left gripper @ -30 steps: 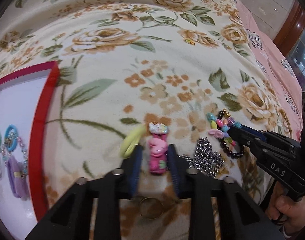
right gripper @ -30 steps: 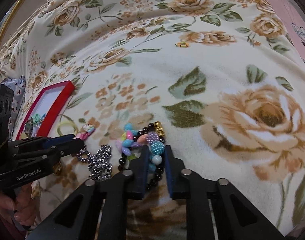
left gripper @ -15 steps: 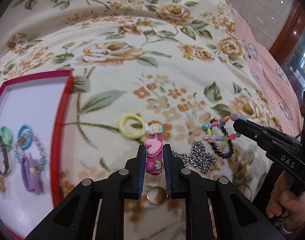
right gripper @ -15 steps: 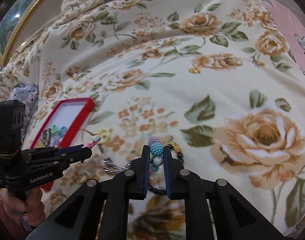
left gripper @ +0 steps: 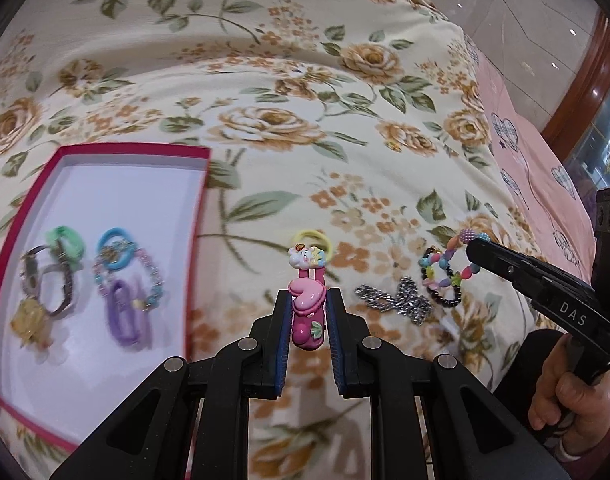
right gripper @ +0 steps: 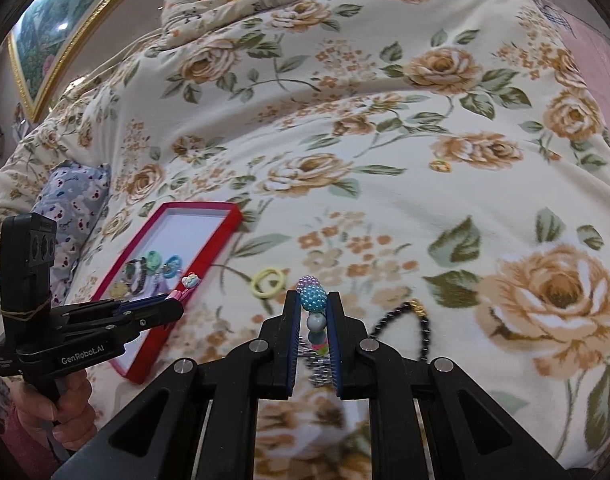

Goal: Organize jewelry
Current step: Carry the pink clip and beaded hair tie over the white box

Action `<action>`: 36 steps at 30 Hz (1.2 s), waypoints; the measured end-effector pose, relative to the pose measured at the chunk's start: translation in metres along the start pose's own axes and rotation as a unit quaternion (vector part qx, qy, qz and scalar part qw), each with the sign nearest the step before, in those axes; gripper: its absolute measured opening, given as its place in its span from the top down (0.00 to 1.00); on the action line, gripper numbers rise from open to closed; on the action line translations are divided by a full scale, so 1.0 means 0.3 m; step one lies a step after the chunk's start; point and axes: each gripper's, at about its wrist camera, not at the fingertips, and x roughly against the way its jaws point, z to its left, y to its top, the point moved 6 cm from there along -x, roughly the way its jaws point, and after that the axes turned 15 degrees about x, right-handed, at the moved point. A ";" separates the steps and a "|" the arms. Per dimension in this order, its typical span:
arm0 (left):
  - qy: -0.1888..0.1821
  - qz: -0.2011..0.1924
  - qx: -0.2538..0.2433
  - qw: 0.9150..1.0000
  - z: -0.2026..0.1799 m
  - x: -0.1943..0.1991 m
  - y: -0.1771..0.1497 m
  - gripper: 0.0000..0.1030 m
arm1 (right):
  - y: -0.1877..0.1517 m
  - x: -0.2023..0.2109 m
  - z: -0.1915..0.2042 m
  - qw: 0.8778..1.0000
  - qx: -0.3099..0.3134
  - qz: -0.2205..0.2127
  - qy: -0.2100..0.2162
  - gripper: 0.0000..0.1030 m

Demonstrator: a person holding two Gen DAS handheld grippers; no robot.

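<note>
The left hand-held gripper (left gripper: 308, 318) is clamped on a pink hair clip (left gripper: 307, 312) topped with a heart and a small white cartoon charm, holding it above the floral bedspread (left gripper: 289, 92). The right hand-held gripper (right gripper: 312, 320) grips a beaded bracelet (right gripper: 314, 299) by its large blue and purple pearly beads, with the black bead strand (right gripper: 419, 330) hanging off to the side. A yellow hair tie (left gripper: 311, 240) lies on the bedspread just behind the clip, and a silver chain (left gripper: 397, 304) lies in a heap near the bracelet. To the left sits a red-rimmed box (left gripper: 199, 216) with a white floor, holding a green hair tie (left gripper: 65, 242), a blue hair tie (left gripper: 117, 252), a purple hair tie (left gripper: 127, 316), a beaded bracelet and a few blurred pieces
</note>
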 end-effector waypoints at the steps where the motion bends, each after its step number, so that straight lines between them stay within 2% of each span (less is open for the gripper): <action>1: 0.002 -0.003 0.005 1.000 0.015 0.015 0.000 0.84 | 0.005 -0.001 0.016 1.000 0.003 -0.001 0.004 0.88; 18: 0.050 -0.052 0.085 0.994 0.287 0.259 -0.044 0.84 | 0.087 -0.086 0.346 0.993 0.062 -0.003 0.099 0.88; 25: 0.074 -0.061 0.101 0.990 0.364 0.316 -0.058 0.84 | 0.114 -0.129 0.484 0.987 0.089 0.001 0.136 0.88; 36: 0.110 -0.057 0.125 0.984 0.467 0.312 -0.060 0.84 | 0.117 -0.255 0.689 0.973 0.124 0.027 0.191 0.88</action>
